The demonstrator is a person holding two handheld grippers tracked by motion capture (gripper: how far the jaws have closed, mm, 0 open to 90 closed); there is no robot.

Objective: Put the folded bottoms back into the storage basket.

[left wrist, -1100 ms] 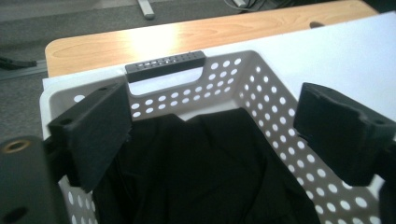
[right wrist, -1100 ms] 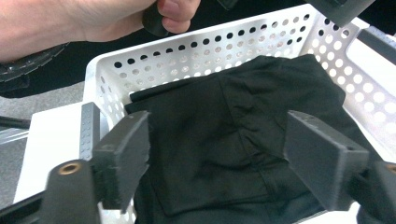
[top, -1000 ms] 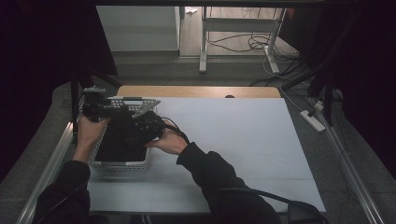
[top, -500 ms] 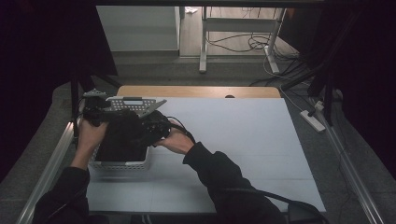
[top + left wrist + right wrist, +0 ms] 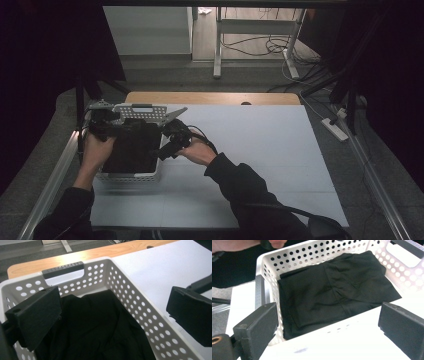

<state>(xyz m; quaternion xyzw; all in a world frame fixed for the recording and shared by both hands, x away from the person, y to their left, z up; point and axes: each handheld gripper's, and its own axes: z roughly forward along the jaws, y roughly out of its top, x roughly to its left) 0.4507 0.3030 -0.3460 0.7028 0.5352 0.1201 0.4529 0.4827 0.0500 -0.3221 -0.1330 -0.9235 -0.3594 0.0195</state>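
1. The table (image 5: 260, 150) is the biggest thing before me, covered by a white sheet with a strip of bare wood along its far edge at 12 o'clock.
2. The white perforated basket (image 5: 131, 176) stands at about 9 o'clock on the table, near the left edge, its dark grey handle (image 5: 63, 267) on the far wall.
3. The black cloth (image 5: 334, 287) lies folded flat inside the basket and covers most of its floor; in my right gripper view it reaches from the near wall toward the far one.
4. My left gripper (image 5: 102, 122) hovers over the basket's far left corner, at about 11 o'clock of the basket. Its fingers (image 5: 35, 315) have just been opening and now stand spread wide, one above the cloth inside the left wall, the other outside the right wall over the white sheet. They grip nothing.
5. My right gripper (image 5: 165, 150) sits at the basket's right rim, at about 3 o'clock of it, pointing toward the cloth. Its fingers (image 5: 257, 325) have also just been opening and stand wide apart over the near rim, with nothing pinched between them; the cloth lies beyond them, untouched.
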